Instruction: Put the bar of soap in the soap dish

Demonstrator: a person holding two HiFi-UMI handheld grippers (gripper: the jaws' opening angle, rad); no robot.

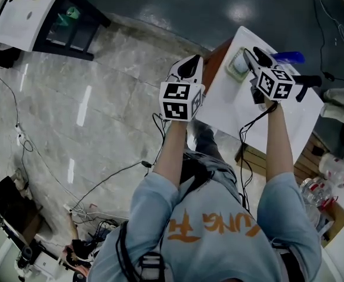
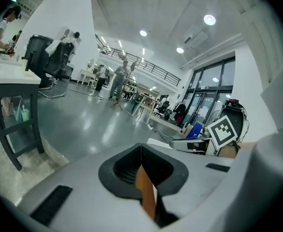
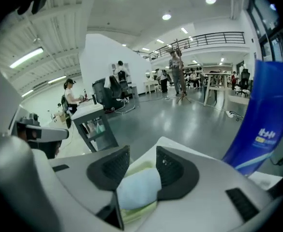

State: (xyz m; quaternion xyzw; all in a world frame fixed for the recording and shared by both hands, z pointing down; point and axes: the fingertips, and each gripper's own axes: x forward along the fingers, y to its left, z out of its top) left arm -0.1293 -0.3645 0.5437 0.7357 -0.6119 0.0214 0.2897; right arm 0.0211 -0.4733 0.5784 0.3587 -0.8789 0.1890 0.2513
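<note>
Jaws of right gripper straddle soap bar in dish.

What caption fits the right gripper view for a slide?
Open right gripper, jaws either side of the pale blue bar of soap lying in the green soap dish.

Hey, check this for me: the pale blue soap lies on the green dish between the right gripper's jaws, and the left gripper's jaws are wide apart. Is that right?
Not quite. The left gripper has its jaws together with nothing between them, as the left gripper view shows. The rest holds: the pale blue soap lies on the green dish between the open jaws of the right gripper.
</note>
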